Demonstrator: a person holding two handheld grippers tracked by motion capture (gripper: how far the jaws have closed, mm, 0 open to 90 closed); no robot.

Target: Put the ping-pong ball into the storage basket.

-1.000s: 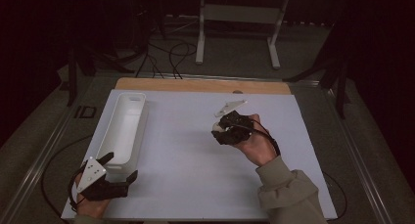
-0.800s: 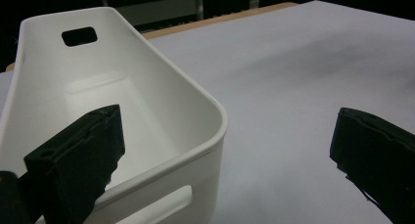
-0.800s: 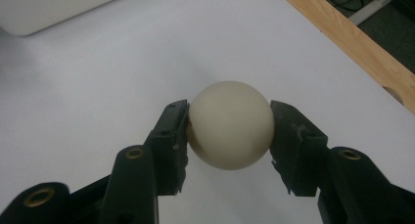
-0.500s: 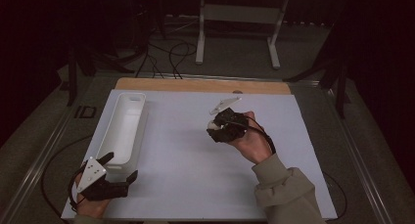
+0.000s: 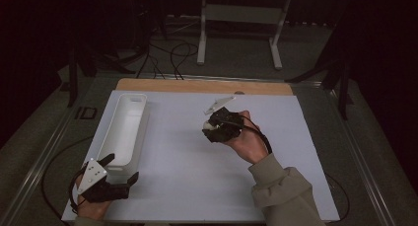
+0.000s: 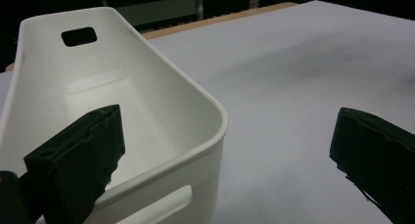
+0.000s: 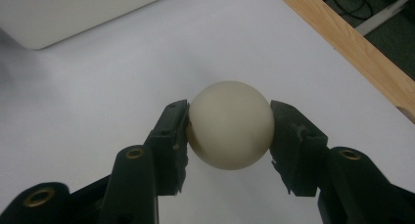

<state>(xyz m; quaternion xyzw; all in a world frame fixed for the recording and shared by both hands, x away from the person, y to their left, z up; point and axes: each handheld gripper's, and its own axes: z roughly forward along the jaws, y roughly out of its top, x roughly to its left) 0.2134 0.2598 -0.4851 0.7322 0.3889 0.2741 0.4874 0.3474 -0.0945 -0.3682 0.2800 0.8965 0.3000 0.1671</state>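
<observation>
Ball: I have the cream ball (image 7: 230, 125) pinched in the right hand-held gripper (image 5: 211, 129), one pad on each side at its widest line; it hangs above the white sheet (image 5: 197, 157), a little past the tabletop's centre towards 1 o'clock in the high view.
Ball axis: it is round, so I can read no long axis and no facing on it.
Right hand-held gripper: clenched on the ball, its nose aimed towards 9 o'clock in the high view, at the bin's side of the tabletop.
Bin: the white bin (image 5: 124, 132) lies at 9 o'clock, its long axis running from 6 to 12 o'clock, open side up, with a handle slot in each end wall.
Left hand-held gripper: my left hand-held gripper (image 5: 121, 172) sits at 7 o'clock with its jaws wide apart and nothing between the pads; in the left gripper view one jaw is over the bin's near end, the other out over the sheet.
Writing: I find no brand, label or lettering on the ball, the bin or the sheet.
Hard to make out: in the high view the ball is only a pale spot at the jaws, mostly covered by the gripper body and my hand; the room beyond the wooden edge (image 5: 197, 86) is dark, and I can pick out just a grey stand (image 5: 241, 18) and some cables (image 5: 172, 53) on the floor.
</observation>
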